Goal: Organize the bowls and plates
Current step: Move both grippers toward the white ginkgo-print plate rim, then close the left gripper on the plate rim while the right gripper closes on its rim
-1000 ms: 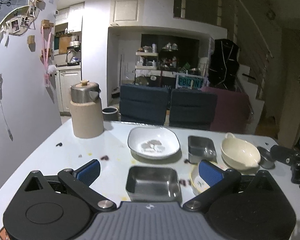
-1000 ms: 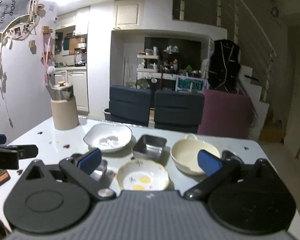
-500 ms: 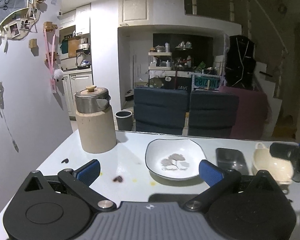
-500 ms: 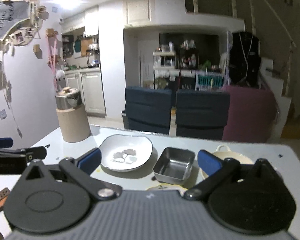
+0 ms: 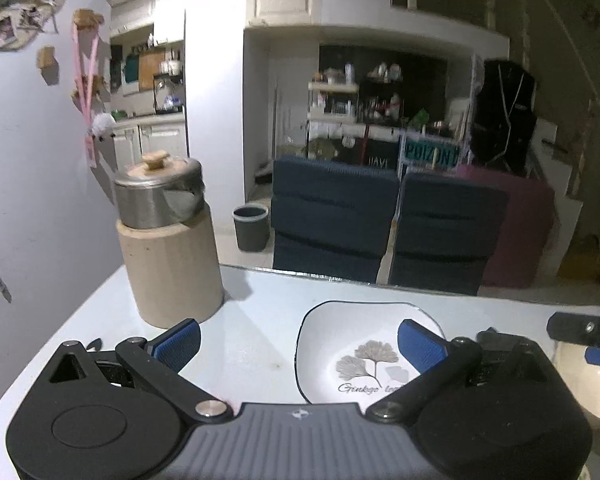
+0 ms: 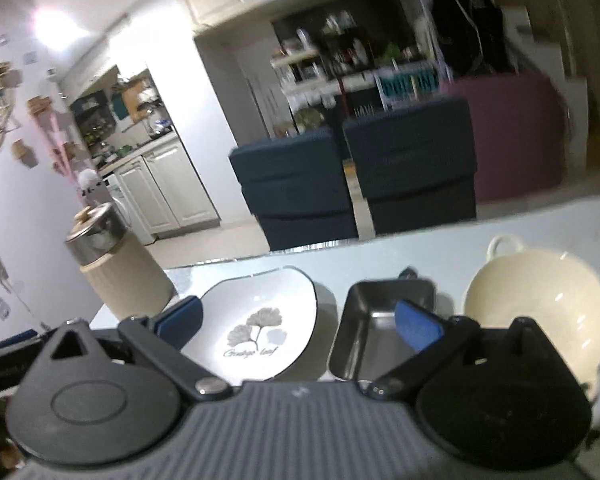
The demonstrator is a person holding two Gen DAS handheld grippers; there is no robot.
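Left gripper point(image 5: 298, 344): jaws spread wide, nothing between the blue pads point(image 5: 179, 341). It sits low above the white table point(image 5: 256, 320), with its right pad over the near part of the white leaf-print plate point(image 5: 364, 354).

Right gripper point(image 6: 298, 322): jaws likewise spread wide and holding nothing. Its left pad lies in front of the leaf-print plate point(image 6: 260, 332); its right pad lies in front of the square metal dish point(image 6: 380, 312). The right wrist view is tilted and somewhat blurred.

Dishes, noted along the far half of the table, left to right: the white leaf-print plate, the square metal dish just beside it, then the cream bowl with a loop handle point(image 6: 540, 304) just beside the dish. All three stand upright and empty. In the left wrist view the cream bowl point(image 5: 580, 376) shows only at the right edge, partly behind the right gripper's black tip.

Toward the far left corner of the table stands a beige cylindrical container with a metal lidded pot set in its top point(image 5: 168, 236), well apart from the plate.

Beyond the far edge: two dark blue chair backs point(image 5: 384, 220), a purple seat point(image 5: 516, 224) to their right, and a small grey bin point(image 5: 251, 227) on the floor.
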